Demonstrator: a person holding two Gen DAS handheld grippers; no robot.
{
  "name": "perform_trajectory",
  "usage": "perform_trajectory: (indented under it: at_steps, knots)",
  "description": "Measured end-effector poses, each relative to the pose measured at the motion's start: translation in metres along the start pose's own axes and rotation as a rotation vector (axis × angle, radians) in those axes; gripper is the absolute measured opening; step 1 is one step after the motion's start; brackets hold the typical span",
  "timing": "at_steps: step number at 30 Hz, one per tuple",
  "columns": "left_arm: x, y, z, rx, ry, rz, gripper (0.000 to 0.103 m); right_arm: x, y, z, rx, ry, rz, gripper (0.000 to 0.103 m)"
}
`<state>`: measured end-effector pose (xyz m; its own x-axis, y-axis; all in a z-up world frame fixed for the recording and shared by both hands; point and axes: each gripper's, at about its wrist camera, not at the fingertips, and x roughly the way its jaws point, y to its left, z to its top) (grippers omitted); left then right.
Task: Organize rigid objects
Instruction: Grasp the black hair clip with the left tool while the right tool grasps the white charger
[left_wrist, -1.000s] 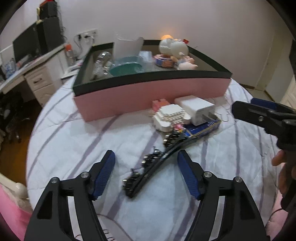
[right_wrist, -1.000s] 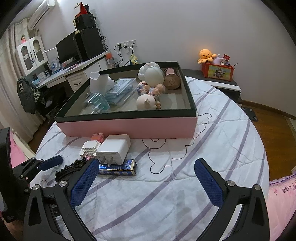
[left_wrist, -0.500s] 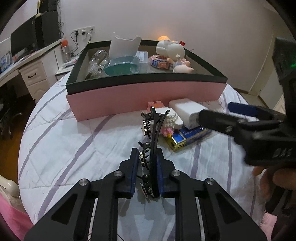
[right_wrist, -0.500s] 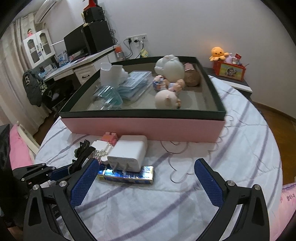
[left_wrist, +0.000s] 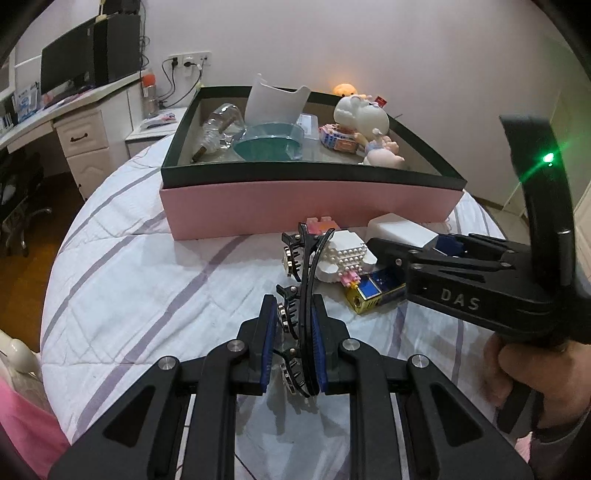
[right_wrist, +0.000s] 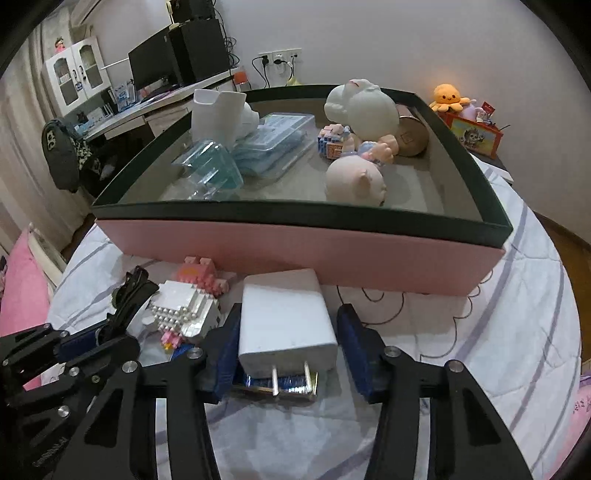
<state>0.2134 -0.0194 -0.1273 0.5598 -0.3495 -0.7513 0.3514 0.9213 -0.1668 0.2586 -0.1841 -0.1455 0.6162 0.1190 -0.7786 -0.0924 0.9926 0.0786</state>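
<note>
My left gripper (left_wrist: 293, 336) is shut on a black hair clip (left_wrist: 303, 280) with several small claws and holds it upright above the bed. My right gripper (right_wrist: 290, 341) is around a white charger plug (right_wrist: 286, 317) lying on a blue box (right_wrist: 291, 382); the left pad touches it, the right pad (right_wrist: 352, 338) stands just off it. A white and pink brick figure (right_wrist: 184, 295) lies beside the charger. The pink box (right_wrist: 295, 254) with a dark rim stands behind, holding toys and plastic containers.
The box holds a pig figure (right_wrist: 354, 181), a white doll head (right_wrist: 360, 107), teal containers (right_wrist: 210, 170) and a white cup (right_wrist: 218, 114). A desk with a monitor (right_wrist: 155, 70) is at the far left. The bed cover (left_wrist: 147, 280) is white with purple stripes.
My left gripper closed on the hair clip and lifted it upright. My right gripper moved forward and narrowed around the white charger.
</note>
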Motion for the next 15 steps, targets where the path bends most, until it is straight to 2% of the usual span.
perform_trajectory:
  at_steps: [2,11,15]
  knots:
    - [-0.001,0.001,0.0,-0.005,-0.001,-0.002,0.018,0.0,0.0,0.0,-0.016,-0.001,-0.008,0.041]
    - [-0.01,0.007,0.001,-0.022,-0.019,-0.013,0.017,-0.024,-0.004,-0.007,0.006,-0.03,0.061,0.041]
    - [-0.015,0.005,0.0,-0.024,-0.031,-0.014,0.017,-0.035,-0.004,-0.007,0.005,-0.045,0.067,0.041]
